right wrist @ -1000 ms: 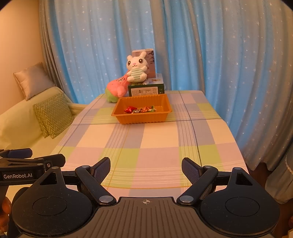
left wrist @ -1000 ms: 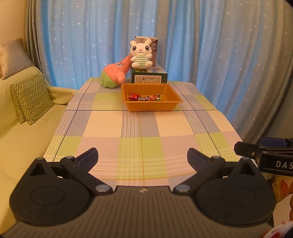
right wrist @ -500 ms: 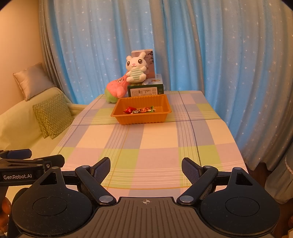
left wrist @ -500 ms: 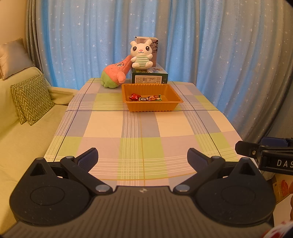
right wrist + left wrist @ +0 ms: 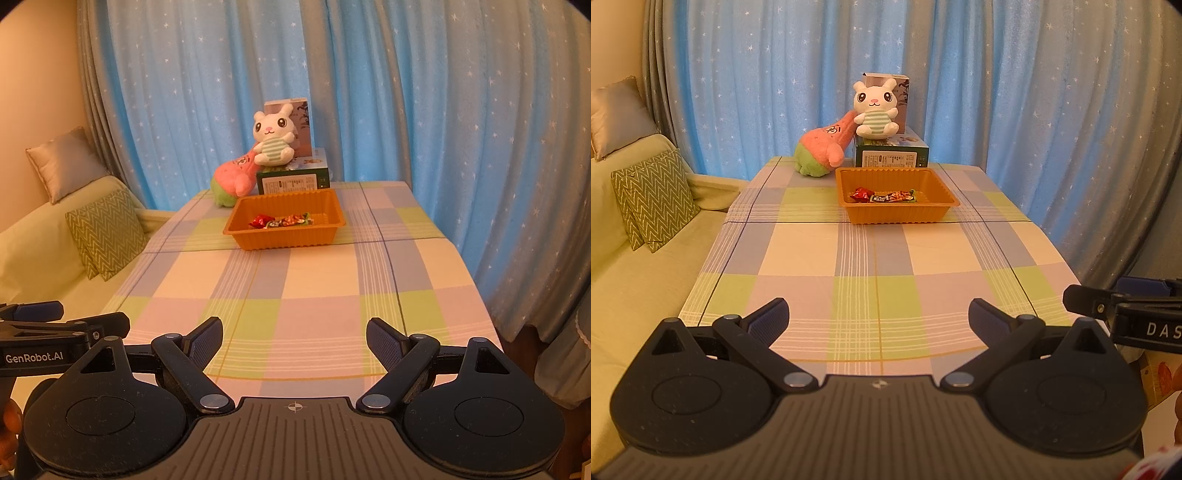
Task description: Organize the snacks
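An orange tray (image 5: 938, 218) (image 5: 240, 232) stands at the far end of the checked tablecloth. A red-wrapped snack (image 5: 860, 194) (image 5: 259, 221) and a long colourful snack packet (image 5: 894, 197) (image 5: 291, 221) lie inside it. My left gripper (image 5: 879, 319) hovers over the near edge of the table, open, with nothing between its fingers. My right gripper (image 5: 294, 338) is beside it, also open and empty, far from the tray. Each gripper shows at the edge of the other's view.
Behind the tray stand a green box (image 5: 892, 157), a taller box (image 5: 903, 99), a white rabbit plush (image 5: 874, 110) and a pink and green plush (image 5: 822, 151). A sofa with patterned cushions (image 5: 653, 199) runs along the left. Blue starred curtains hang behind and to the right.
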A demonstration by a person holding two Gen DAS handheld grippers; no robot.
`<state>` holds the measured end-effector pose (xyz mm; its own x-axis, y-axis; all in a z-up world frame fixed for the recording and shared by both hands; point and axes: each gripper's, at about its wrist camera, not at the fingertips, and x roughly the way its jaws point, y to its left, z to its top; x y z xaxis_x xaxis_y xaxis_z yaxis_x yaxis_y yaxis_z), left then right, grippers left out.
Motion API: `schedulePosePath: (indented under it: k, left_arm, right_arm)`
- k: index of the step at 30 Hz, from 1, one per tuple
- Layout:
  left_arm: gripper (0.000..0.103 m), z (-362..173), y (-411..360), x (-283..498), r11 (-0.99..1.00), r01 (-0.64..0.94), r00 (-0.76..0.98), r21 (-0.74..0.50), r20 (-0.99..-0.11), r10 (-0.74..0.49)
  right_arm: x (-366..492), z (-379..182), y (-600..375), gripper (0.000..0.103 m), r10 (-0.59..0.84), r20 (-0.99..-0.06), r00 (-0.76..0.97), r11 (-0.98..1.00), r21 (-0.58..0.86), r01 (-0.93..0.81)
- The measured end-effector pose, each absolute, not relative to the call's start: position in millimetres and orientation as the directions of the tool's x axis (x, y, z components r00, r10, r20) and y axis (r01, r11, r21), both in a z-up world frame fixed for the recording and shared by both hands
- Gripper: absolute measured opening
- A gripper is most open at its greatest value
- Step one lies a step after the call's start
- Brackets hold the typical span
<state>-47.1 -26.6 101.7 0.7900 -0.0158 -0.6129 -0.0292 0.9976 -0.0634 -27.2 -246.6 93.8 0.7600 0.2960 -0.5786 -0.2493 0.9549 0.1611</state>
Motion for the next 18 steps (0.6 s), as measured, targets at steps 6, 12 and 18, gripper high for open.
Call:
schedulePosePath:
  k: [6, 12, 18]
  left_arm:
    - [0.103, 101.2, -26.2, -47.3, 0.997, -0.029, 0.789, -0.065, -0.614, -0.017]
    - [0.103, 101.0, -26.3, -47.4, 0.997, -0.030, 0.790, -0.064, -0.613, -0.016]
    - [0.103, 100.4, -26.6, -47.7, 0.997, -0.030, 0.790, -0.066, -0.613, -0.017]
  right_arm:
    - [-27.4, 93.2, -246.3, 0.085, 0.297, -0.578, 0.760, 0.955, 0.161, -0.250]
    - [-27.4, 93.4, -246.3, 0.085, 0.297, -0.578, 0.760, 0.955, 0.162, -0.250]
    - [-27.5, 92.3, -245.8, 0.085, 0.297, -0.579, 0.759, 0.955, 0.163, -0.249]
